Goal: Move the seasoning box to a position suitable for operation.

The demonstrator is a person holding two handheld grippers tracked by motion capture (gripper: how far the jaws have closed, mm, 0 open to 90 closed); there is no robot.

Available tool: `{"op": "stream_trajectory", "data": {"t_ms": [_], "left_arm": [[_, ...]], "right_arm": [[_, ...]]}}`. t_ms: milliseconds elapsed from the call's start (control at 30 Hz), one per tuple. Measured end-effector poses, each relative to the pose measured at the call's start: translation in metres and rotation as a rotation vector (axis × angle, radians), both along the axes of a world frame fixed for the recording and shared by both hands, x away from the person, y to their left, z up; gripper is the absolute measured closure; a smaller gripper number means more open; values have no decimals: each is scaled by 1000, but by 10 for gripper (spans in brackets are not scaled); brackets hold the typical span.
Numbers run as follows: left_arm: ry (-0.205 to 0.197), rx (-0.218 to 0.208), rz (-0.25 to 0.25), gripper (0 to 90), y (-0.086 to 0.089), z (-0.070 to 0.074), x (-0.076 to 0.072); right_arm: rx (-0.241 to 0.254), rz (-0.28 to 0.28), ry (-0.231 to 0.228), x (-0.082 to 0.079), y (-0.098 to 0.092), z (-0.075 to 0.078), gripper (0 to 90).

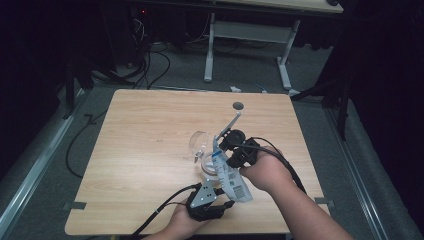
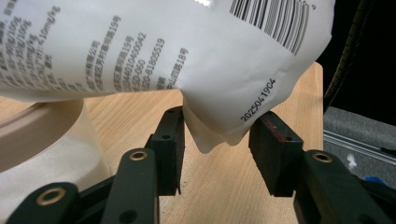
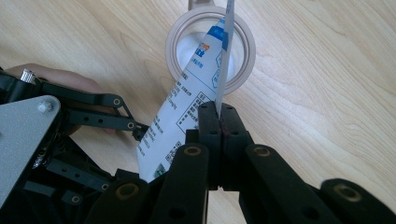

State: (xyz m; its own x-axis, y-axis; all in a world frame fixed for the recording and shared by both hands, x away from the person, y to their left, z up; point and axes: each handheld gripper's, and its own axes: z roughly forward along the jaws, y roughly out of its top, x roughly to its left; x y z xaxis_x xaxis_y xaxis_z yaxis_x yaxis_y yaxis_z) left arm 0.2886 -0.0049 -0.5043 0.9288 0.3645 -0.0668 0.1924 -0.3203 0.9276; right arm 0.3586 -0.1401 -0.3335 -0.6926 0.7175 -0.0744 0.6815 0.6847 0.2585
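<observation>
R gripper pinches pouch edge, tipped over cup. L gripper view: jaws spread round pouch corner, printed date code readable.

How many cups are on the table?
1. The clear cup stands near the table's middle, under the tipped white pouch, just left of the right gripper. I see no other cups.

White pouch, black print, blue top; cream-rimmed cup; light wood table.
</observation>
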Motion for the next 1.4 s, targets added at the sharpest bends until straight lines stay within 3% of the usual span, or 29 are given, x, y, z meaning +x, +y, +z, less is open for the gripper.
{"op": "stream_trajectory", "data": {"t_ms": [300, 667, 800, 1033, 1267, 1400], "left_arm": [[6, 14, 15, 488, 4, -3, -1], [23, 50, 62, 472, 24, -15, 4], [20, 45, 87, 473, 34, -15, 7], [21, 20, 155, 477, 67, -9, 17], [-3, 28, 273, 480, 113, -7, 31], [15, -5, 327, 480, 139, -5, 37]], "right_arm": [[-2, 0, 5, 1, -2, -1, 900], [-3, -8, 2, 2, -3, -4, 900], [-3, -5, 1, 2, -3, -5, 900], [-3, -5, 2, 1, -5, -5, 900], [1, -10, -4, 0, -8, -3, 900], [0, -6, -9, -1, -10, -2, 900]]}}
